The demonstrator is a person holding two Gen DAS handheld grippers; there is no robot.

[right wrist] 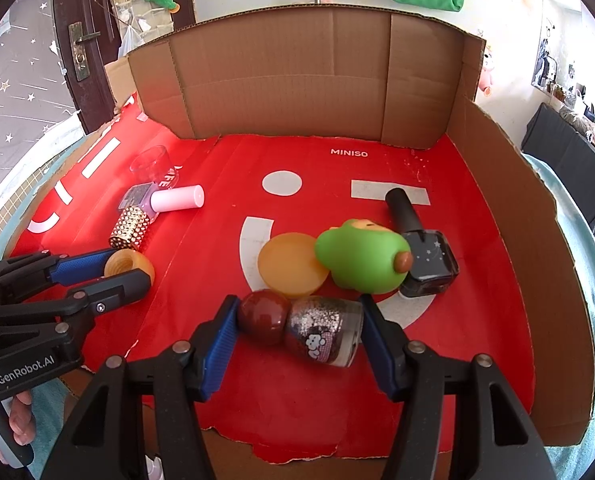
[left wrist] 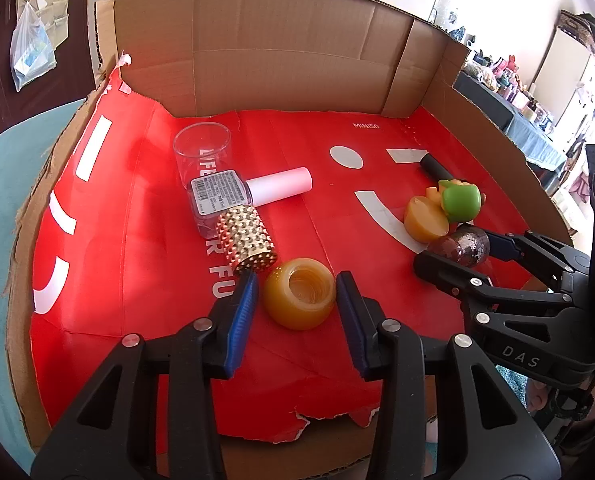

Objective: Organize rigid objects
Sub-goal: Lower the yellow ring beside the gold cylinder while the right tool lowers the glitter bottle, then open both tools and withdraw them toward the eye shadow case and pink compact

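MINISO on red sheet [right wrist: 217,168], GenRobot.AI on left tool [right wrist: 109,276]

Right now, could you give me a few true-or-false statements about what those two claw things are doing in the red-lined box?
1. The left gripper straddles an orange hollow piece. True.
2. The right gripper has a glitter bottle between its fingers. True.
3. The green toy sits inside the clear cup. False: it lies beside the black polish bottle.
4. The white-capped bottle stands upright. False: it lies on its side.
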